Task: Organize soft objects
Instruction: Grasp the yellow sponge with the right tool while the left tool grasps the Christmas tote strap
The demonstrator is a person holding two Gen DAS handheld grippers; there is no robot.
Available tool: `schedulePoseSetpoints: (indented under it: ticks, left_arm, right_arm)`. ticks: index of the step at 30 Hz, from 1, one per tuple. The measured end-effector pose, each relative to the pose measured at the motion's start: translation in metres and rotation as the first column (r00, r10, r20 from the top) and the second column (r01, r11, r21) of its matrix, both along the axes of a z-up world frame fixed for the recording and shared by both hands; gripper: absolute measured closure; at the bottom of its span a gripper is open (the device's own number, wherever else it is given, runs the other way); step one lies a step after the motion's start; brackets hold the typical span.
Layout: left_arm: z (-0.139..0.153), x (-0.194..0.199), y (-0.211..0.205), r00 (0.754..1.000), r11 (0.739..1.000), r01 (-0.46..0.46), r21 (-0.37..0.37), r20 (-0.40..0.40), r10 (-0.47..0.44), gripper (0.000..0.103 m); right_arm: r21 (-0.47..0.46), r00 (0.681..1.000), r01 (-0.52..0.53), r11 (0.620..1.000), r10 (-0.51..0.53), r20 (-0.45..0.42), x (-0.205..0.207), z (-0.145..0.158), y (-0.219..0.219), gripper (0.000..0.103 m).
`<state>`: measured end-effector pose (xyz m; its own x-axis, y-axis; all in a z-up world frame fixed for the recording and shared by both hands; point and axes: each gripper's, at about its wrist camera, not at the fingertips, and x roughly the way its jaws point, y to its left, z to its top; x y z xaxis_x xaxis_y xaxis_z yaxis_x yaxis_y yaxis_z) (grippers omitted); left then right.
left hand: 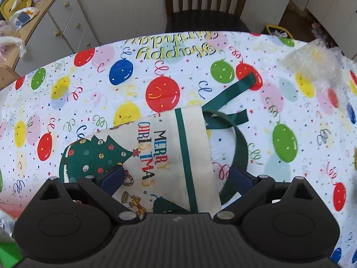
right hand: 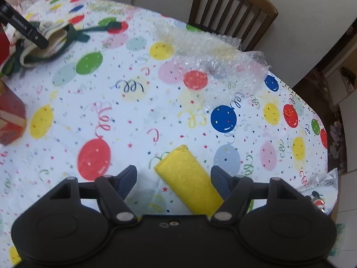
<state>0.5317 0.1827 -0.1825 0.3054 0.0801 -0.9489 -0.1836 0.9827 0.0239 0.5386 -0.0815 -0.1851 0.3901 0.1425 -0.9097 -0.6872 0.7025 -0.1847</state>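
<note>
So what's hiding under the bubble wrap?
Through the bubble wrap you can see the balloon tablecloth, including a red balloon. Its thicker crumpled folds blur what lies beneath, so anything small there can't be made out.

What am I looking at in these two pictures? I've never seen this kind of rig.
No robot: a person holds a two-finger gripper in each hand, with a fisheye camera looking along the fingers. The black shapes at the bottom are the grippers.

Left view: the left gripper stands open around a Christmas apron with green straps, on the balloon tablecloth.

Right view: the right gripper stands open around a yellow roll, not pressing it. Beyond lie bubble wrap and a red box. Nothing is held.
</note>
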Motion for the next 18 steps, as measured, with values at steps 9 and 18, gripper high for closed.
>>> schedulePoseSetpoints:
  ticks: [9, 18]
  left_arm:
    - [-0.014, 0.002, -0.003, 1.0, 0.999, 0.014, 0.036, 0.006, -0.015, 0.016]
    - [-0.016, -0.004, 0.004, 0.998, 1.0, -0.008, -0.011, 0.056, 0.008, 0.059]
  right_arm:
    - [-0.036, 1.0, -0.004, 0.999, 0.004, 0.0, 0.006, -0.011, -0.002, 0.039]
    - [-0.001, 1.0, 0.018, 1.0, -0.018, 0.019, 0.01, -0.011, -0.006, 0.048]
